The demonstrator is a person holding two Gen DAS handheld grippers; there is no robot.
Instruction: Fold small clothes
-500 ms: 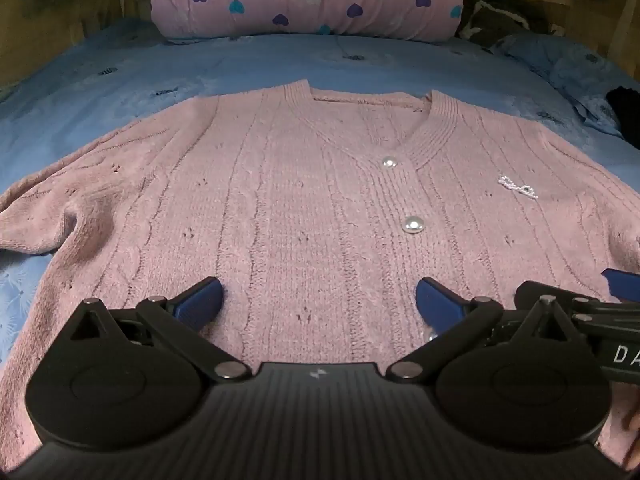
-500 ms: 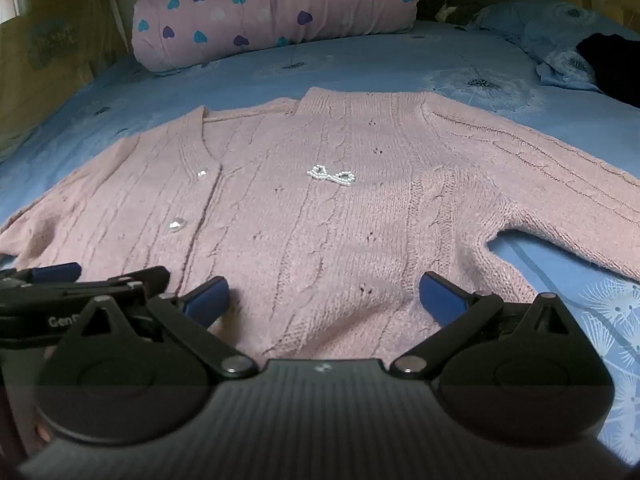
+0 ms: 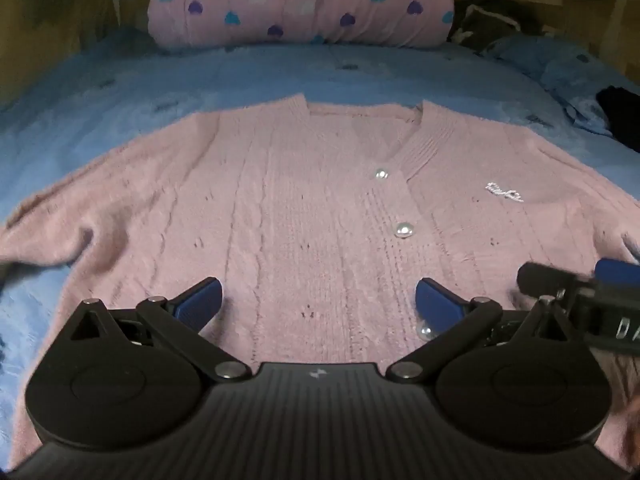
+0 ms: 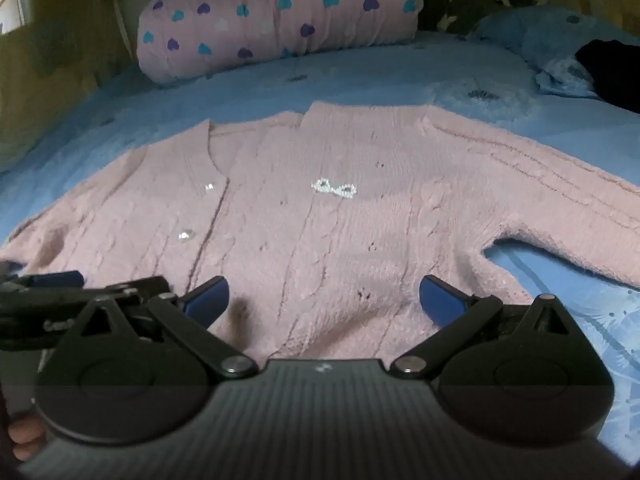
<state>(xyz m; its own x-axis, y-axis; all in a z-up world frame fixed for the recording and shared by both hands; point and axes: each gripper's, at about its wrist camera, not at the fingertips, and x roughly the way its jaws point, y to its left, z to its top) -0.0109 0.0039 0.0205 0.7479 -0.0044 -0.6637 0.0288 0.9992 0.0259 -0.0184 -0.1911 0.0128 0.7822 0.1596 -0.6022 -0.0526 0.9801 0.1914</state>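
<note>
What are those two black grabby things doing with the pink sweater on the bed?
A person is holding a left gripper and a right gripper, one in each hand. Both hover over the bottom part of a pink cardigan spread flat on the blue bed sheet. Their blue fingers are wide open, so nothing is folded yet.

Pink cable-knit cardigan (image 3: 304, 216) — blue bedsheet (image 3: 120, 92) — pink, heart-dotted pillow (image 3: 300, 0).

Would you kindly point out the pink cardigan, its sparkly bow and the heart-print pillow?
pink cardigan (image 4: 352, 248): right wrist view, middle of its front.
sparkly bow (image 4: 334, 189): right wrist view, centre of the bow.
heart-print pillow (image 3: 300, 4): left wrist view, middle of its face.
</note>
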